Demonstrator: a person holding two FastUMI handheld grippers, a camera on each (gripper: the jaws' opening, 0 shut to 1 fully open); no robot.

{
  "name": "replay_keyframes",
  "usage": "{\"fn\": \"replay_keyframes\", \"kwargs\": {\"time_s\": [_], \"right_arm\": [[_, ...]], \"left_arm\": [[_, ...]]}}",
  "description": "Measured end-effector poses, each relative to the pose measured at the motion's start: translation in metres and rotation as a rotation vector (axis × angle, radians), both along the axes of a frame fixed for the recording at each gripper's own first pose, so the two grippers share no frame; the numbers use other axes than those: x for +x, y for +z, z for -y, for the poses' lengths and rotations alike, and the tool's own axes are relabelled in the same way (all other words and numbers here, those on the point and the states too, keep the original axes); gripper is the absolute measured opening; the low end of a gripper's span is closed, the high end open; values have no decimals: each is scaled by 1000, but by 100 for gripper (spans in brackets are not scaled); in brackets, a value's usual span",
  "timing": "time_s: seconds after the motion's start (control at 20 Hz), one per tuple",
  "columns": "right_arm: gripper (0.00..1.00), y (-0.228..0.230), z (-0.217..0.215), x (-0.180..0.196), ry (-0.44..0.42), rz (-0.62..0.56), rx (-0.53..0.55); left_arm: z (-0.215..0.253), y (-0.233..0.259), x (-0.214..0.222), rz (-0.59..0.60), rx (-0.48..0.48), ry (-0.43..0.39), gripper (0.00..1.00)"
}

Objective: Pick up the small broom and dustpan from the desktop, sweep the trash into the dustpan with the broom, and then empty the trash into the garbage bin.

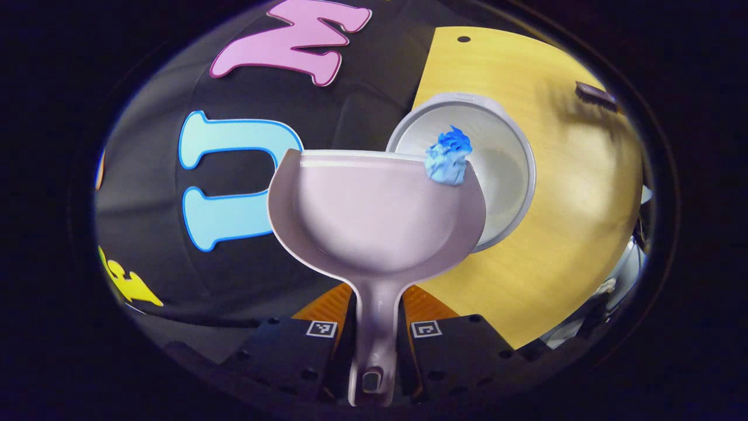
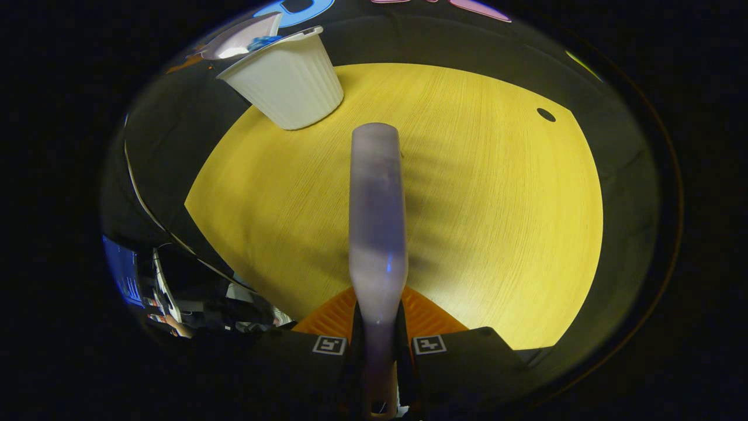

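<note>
a yellow wood desktop (image 2: 497,234) carries the white garbage bin (image 2: 289,85). the left gripper (image 1: 374,351), clamped on the dustpan (image 1: 374,216) handle, tips it so the blue trash (image 1: 447,158) slides binward. the right gripper (image 2: 378,362) grips the broom (image 2: 377,222), parked aside.

We see a yellow wooden tabletop (image 2: 479,193) with a small dark hole (image 2: 546,114) toward two o'clock in the right gripper view. At eight o'clock there, beyond the table's edge, sits blurred dark clutter (image 2: 175,292).
</note>
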State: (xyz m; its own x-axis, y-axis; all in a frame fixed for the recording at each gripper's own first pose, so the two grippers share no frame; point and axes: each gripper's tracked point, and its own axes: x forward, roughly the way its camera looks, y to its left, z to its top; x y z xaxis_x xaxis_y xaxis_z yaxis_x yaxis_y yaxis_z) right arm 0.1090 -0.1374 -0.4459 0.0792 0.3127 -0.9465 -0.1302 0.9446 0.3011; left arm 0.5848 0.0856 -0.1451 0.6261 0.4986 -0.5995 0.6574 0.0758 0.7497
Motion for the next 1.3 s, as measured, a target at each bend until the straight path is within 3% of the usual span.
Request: {"fn": "replay_keyframes", "kwargs": {"time_s": [0.1, 0.35, 0.55, 0.65, 0.85, 1.05, 1.15, 1.3], "right_arm": [[27, -1, 2, 1, -11, 3, -8], [27, 1, 17, 4, -49, 11, -23], [27, 12, 35, 18, -126, 39, -25], [27, 17, 43, 27, -143, 63, -31], [27, 21, 55, 42, -185, 67, -11], [27, 12, 62, 40, -208, 42, -17], [27, 1, 69, 36, -205, 25, -44], [27, -15, 69, 35, -218, 33, -68]], "left_arm": [[4, 1, -1, 6, -17, 17, 30], [22, -3, -3, 142, -235, 101, 30], [65, -10, -5, 257, -500, 121, 30], [103, -16, -28, 306, -684, 153, 30], [199, -71, -81, 249, -1034, 222, 30], [263, -149, -141, 144, -1211, 418, 29], [281, -188, -161, 74, -1265, 512, 30], [282, -240, -175, 24, -1243, 628, 30]]}}
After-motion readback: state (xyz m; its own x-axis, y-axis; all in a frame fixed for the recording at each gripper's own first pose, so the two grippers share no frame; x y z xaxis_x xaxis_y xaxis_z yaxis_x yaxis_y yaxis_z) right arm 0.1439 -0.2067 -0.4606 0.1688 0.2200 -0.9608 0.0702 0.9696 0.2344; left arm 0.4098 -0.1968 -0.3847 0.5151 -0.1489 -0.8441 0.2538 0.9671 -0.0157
